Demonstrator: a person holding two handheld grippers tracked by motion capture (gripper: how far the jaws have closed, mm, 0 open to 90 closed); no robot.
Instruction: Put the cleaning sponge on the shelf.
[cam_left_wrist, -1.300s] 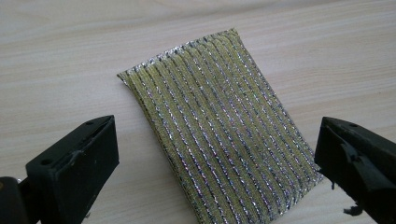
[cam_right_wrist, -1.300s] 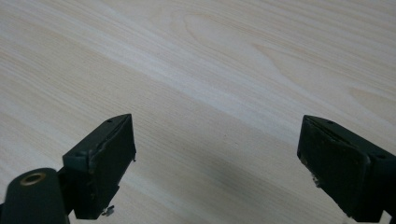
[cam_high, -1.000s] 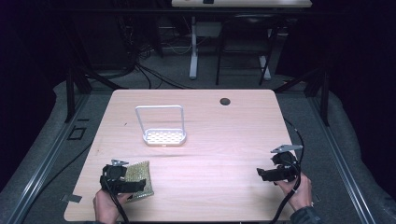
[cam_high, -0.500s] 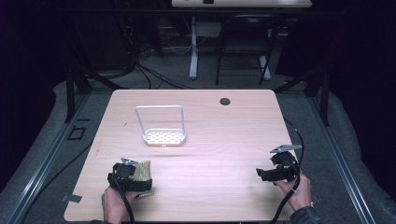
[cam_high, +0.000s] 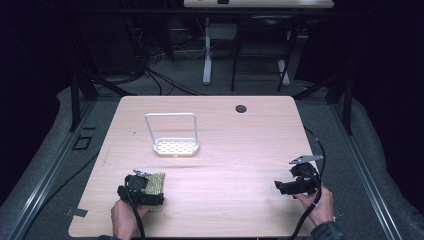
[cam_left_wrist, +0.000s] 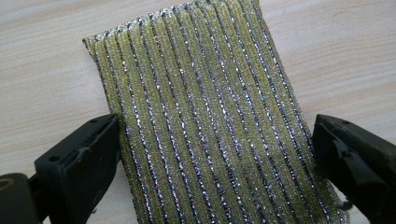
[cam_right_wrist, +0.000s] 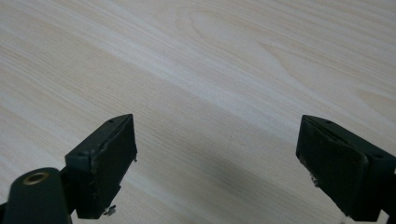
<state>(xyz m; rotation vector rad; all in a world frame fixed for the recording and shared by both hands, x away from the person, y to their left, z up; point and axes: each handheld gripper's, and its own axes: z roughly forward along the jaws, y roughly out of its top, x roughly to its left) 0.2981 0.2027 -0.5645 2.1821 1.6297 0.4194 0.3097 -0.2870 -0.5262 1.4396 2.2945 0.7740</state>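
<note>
High view first: the table (cam_high: 225, 150) runs pale and woody, and down at its near left corner the left gripper (cam_high: 145, 192) sits over a yellow-green sponge (cam_high: 156, 183), a hand (cam_high: 125, 220) behind it. The sponge pokes out just ahead of the black body, flat on the wood. Farther up the table, well apart from it, stands a white rack (cam_high: 172, 137) with a tall wire loop and a perforated base, and beyond that a dark round hole (cam_high: 241, 108) near the far edge. Over on the near right, the right gripper (cam_high: 282, 187) hovers by the table's edge in the other hand (cam_high: 317, 205), its grey plate up top and cable trailing back.

Left gripper view now: the sponge (cam_left_wrist: 210, 121) lies between the two black jaws, glittery silver threads running lengthwise along its ribs. The left jaw is right up against its edge, the right jaw looks to meet the other edge too. So the jaws stand wide, bracketing the sponge across its width; whether they're squeezing it, I can't tell. Sponge lies on the table (cam_left_wrist: 46, 70), its far end reaching away from the jaws.

Right gripper view: jaws spread wide, nothing between them, just bare wood grain of the table (cam_right_wrist: 210, 70) below.
</note>
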